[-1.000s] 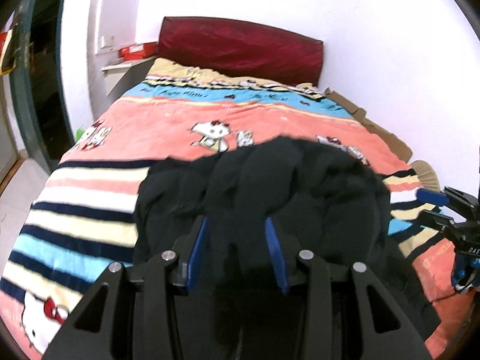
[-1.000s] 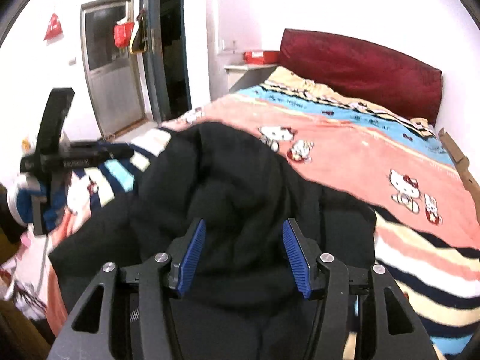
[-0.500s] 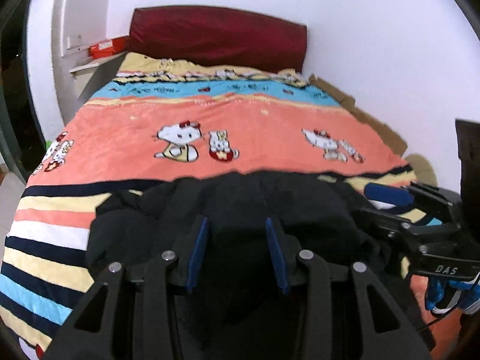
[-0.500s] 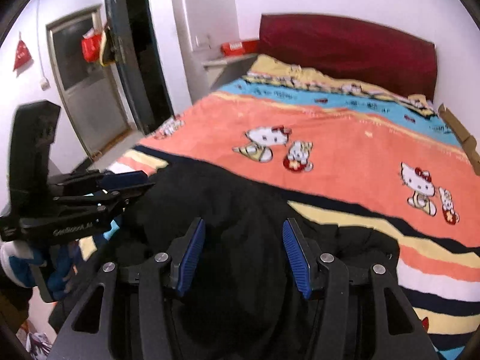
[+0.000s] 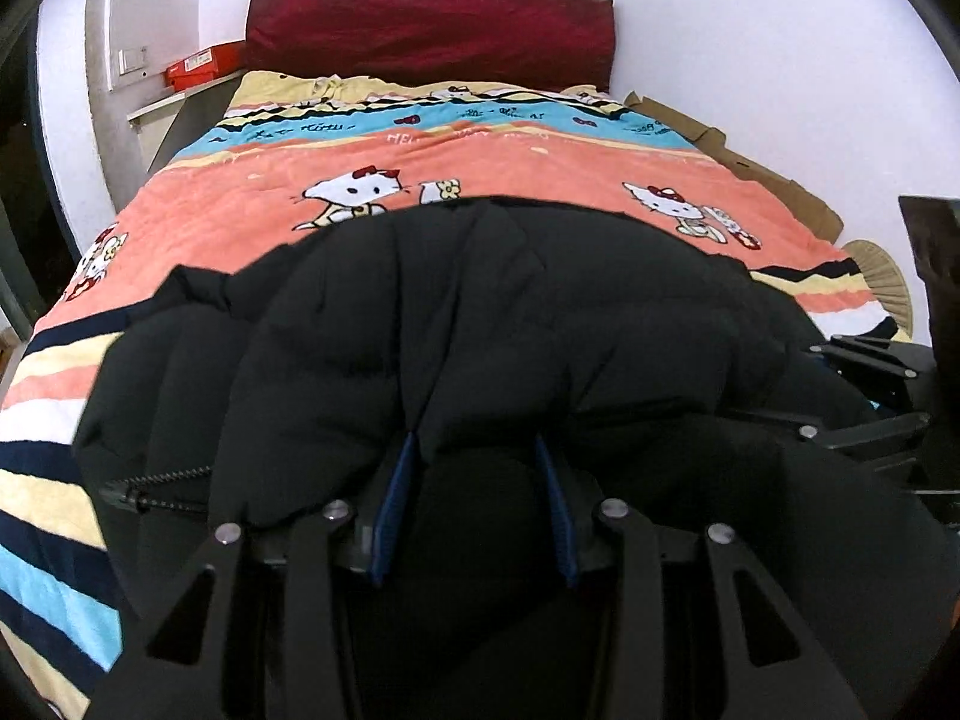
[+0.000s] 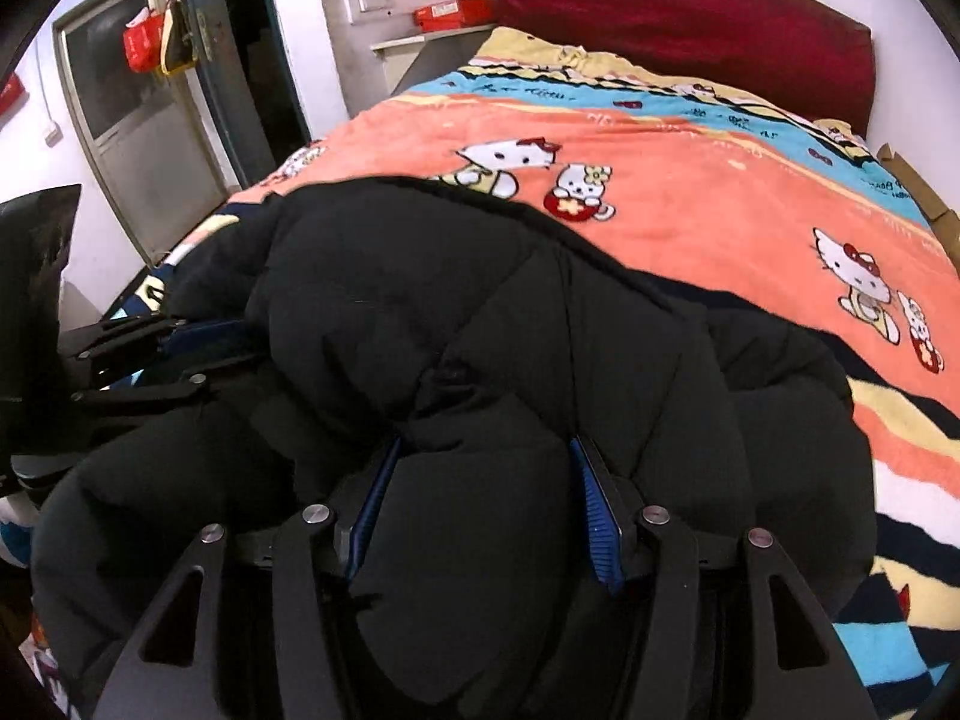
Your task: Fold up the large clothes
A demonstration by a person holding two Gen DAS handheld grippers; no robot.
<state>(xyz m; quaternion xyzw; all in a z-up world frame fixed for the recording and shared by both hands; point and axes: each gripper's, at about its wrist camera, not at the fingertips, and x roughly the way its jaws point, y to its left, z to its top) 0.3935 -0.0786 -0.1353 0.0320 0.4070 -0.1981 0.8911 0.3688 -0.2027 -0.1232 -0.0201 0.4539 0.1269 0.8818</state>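
Across the bed [image 5: 510,180], both grippers, left [image 5: 474,504] and right [image 6: 483,510], pinch the black puffer jacket [image 5: 480,324]: soft, bulky, slippery, best gripped at quilted seams.

Black claws [image 5: 477,504], blue ribbed pads [image 6: 597,516], silver screws

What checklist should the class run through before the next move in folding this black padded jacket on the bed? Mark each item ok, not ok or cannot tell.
1. Left gripper clamped on the black padded jacket: ok.
2. Right gripper clamped on the jacket: ok.
3. Bare blanket beyond the jacket to lay it on: ok.
4. Jacket lying flat: not ok, bunched in puffy folds.
5. Zipper closed: cannot tell.
6. Sleeves tucked in: cannot tell.
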